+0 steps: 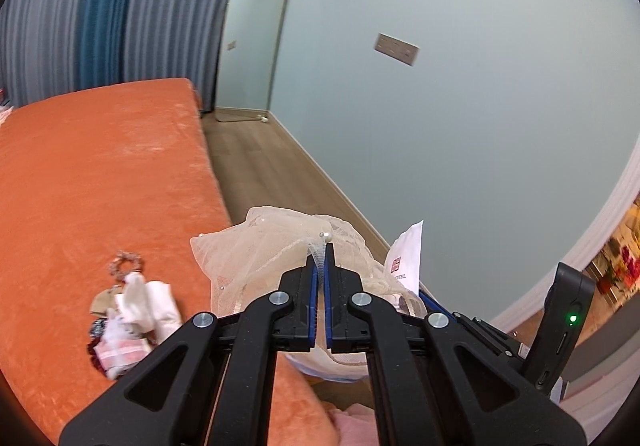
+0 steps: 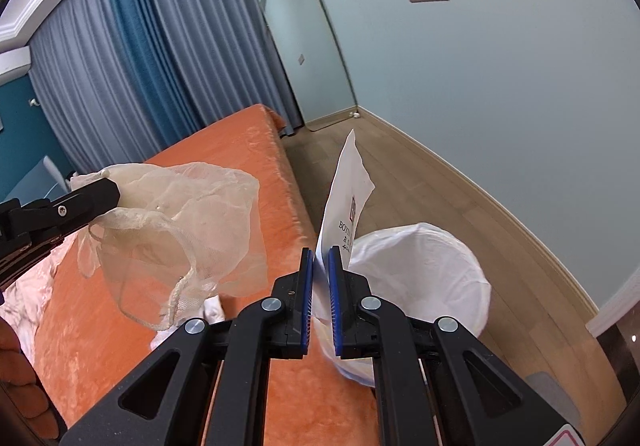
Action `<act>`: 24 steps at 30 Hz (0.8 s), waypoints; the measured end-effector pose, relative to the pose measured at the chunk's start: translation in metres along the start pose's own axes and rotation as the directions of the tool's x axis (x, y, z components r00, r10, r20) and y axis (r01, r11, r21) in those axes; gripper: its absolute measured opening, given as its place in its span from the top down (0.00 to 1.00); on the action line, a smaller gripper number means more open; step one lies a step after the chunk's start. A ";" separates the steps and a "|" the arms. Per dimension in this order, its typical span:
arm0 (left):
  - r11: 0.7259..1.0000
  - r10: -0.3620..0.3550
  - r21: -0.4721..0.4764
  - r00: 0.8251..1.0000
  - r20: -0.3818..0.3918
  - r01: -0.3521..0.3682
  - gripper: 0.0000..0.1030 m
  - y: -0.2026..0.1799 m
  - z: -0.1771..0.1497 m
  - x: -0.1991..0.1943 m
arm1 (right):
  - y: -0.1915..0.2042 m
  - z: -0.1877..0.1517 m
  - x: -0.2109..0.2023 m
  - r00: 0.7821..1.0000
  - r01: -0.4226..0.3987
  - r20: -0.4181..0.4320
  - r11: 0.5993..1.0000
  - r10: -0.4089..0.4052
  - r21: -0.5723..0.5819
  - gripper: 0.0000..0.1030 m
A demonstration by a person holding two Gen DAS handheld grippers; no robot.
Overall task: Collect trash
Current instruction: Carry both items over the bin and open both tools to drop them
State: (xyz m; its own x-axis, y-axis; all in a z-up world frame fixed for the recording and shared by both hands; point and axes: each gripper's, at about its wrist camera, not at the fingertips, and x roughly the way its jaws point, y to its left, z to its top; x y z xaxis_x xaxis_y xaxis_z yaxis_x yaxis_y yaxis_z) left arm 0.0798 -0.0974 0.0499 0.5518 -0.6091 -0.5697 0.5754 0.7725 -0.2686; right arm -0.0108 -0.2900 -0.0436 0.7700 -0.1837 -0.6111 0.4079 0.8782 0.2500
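The left gripper [image 1: 320,258] is clamped on a sheer mesh bag [image 1: 256,262] above the orange bed [image 1: 100,173], the right gripper [image 2: 320,262] is clamped on a white printed paper packet [image 2: 346,197] above the lined bin [image 2: 432,266], and crumpled trash [image 1: 132,322] lies farther along the bed.

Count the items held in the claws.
2: a mesh pouch in the left claw above the bed's edge; a white printed bag in the right claw, near the bin.
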 end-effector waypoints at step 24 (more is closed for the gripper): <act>0.996 -0.084 0.014 0.991 -0.103 0.086 0.54 -0.051 -0.016 0.091 | -0.061 -0.008 0.038 0.996 0.063 -0.064 0.994 -0.057 0.092 0.93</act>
State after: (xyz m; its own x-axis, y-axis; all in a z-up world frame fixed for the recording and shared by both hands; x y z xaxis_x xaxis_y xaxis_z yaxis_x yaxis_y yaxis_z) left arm 0.0912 -0.1898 -0.0005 0.4362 -0.6501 -0.6222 0.6291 0.7147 -0.3057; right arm -0.0106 -0.3472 -0.0881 0.7124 -0.2050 -0.6712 0.4990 0.8205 0.2790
